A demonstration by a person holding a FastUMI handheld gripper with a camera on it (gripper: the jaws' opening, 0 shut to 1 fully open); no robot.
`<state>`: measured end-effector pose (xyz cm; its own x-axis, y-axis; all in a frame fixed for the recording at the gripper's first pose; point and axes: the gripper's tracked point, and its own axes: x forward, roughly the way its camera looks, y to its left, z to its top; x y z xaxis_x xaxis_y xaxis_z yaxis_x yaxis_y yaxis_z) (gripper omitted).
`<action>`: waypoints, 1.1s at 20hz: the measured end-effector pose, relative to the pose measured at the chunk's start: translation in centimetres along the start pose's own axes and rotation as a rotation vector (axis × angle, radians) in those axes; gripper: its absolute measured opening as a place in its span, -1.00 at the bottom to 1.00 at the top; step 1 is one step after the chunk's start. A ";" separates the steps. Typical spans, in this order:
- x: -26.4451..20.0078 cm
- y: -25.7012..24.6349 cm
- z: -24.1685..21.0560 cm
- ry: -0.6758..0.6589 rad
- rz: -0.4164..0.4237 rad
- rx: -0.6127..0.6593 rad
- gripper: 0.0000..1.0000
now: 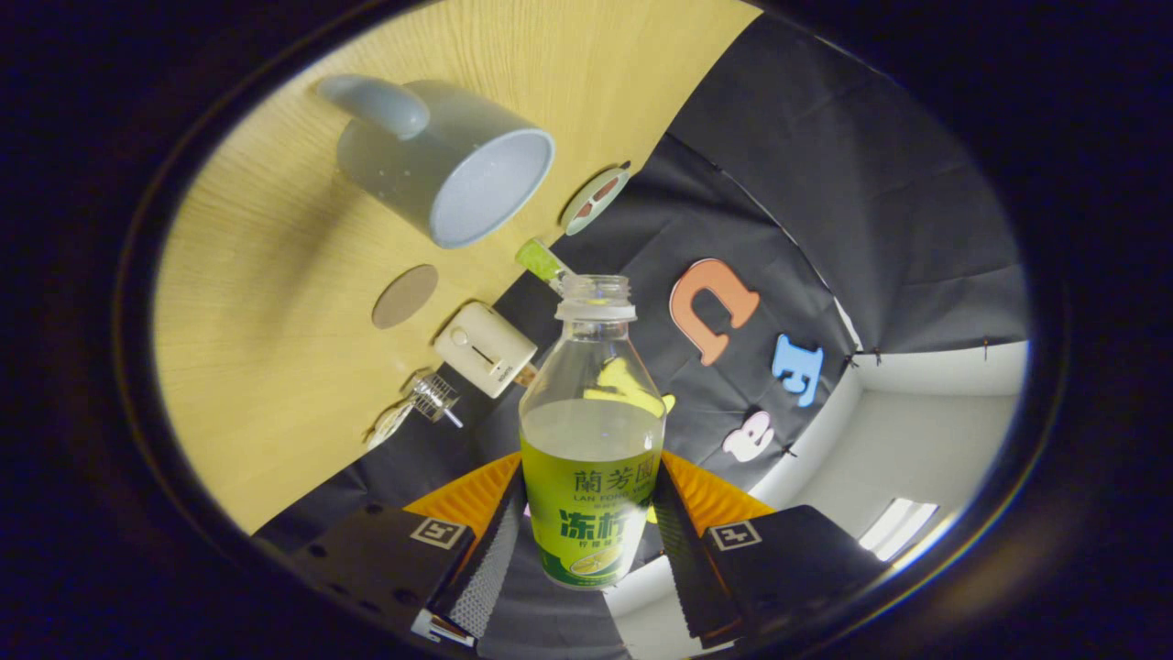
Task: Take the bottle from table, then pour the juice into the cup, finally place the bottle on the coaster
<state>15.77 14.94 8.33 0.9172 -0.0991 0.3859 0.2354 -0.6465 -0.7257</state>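
Observation:
My gripper (591,527) is shut on a clear bottle (592,431) with a green label, both fingers pressing its lower body. The bottle's cap is off and pale juice fills it to about the shoulder. The view is rolled, so the wooden table (275,367) appears tilted to one side. A grey cup (449,160) with a handle stands on the table beyond the bottle's mouth, its opening facing the bottle. A round brownish coaster (404,296) lies flat on the table between the cup and the fingers.
A small white box-shaped device (484,349) and a little clear item (431,399) sit near the table's edge by the coaster. A round disc (596,200) and a green stick-like object (542,260) lie at the table's edge past the cup.

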 end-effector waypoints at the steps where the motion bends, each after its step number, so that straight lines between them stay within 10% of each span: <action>1: 0.0 0.1 0.0 0.001 0.003 0.004 0.62; 8: 0.6 3.0 -0.3 0.037 0.071 0.233 0.63; 22: -3.1 11.5 -0.3 0.137 0.315 1.233 0.63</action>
<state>15.54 7.61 -1.09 0.9642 -0.2439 0.1039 0.2235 0.5373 -0.8132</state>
